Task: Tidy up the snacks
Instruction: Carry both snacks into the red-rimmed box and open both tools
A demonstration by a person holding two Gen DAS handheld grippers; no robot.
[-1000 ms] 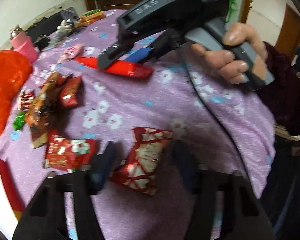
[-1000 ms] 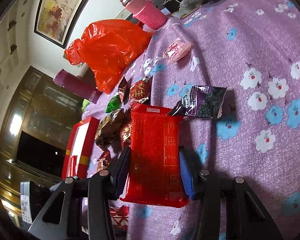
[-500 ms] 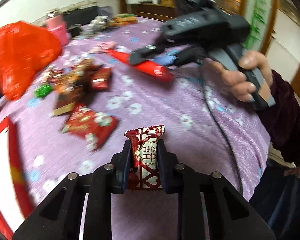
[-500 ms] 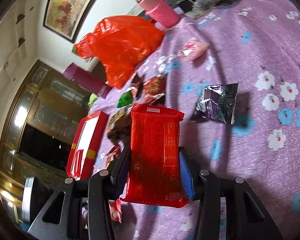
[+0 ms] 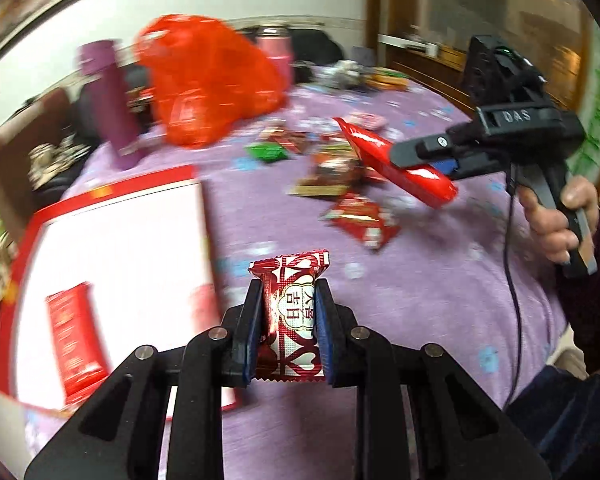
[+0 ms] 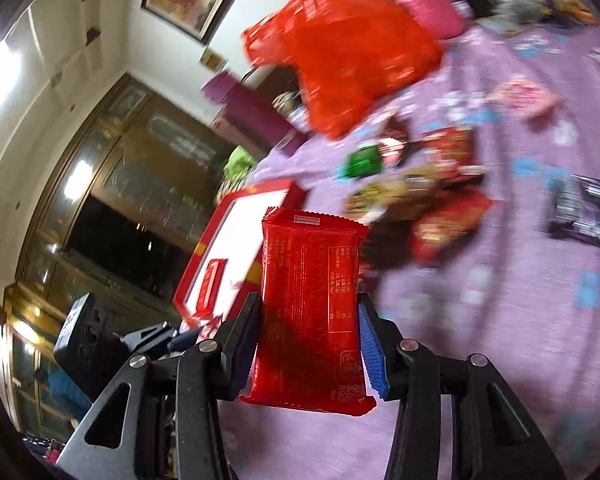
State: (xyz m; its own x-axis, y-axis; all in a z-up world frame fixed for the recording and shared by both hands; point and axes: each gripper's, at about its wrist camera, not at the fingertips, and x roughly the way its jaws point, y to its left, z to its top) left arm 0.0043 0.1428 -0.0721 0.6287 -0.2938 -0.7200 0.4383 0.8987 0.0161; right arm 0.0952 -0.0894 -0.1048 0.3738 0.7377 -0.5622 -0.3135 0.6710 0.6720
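Motion blur smeared the red box and the loose snacks on my table, so I could read no label there. My left gripper hid the heart-print candy's sides. The black packet ran off the picture's edge.

Indoor lighting is even and moderately bright; a blown-out white glare sits on the ceiling at the far left of the right wrist view, well left of the red plastic bag. Motion blur smears that bag, the snacks below it and the tablecloth in both views, while the near gripper frames stay sharp. Fisheye distortion bends the walls, and dark vignetting closes the corners.
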